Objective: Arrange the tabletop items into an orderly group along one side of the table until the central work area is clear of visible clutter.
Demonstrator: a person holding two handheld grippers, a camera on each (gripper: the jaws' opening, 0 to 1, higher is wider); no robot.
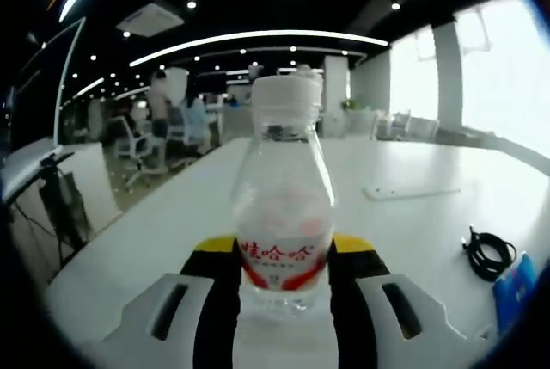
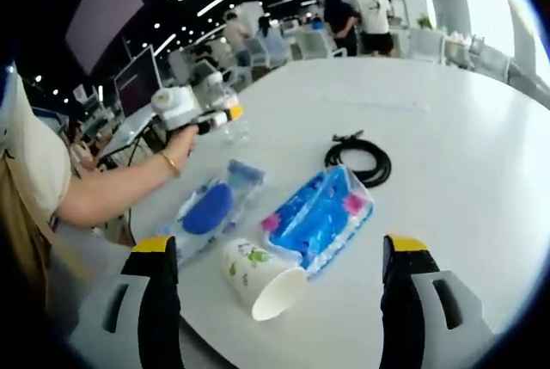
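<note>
A clear water bottle with a white cap and red label stands upright between the black, yellow-tipped jaws of my left gripper, which is shut on it. From the right gripper view, a person's hand holds that left gripper with the bottle near the table's far left edge. My right gripper stands wide open above a paper cup lying on its side. Beside the cup lie a blue tissue pack and a clear bag with a blue item.
A coiled black cable lies beyond the tissue pack, and the cable also shows at the right of the left gripper view, next to a blue packet. A flat white item lies farther out on the white table. People and office chairs stand behind.
</note>
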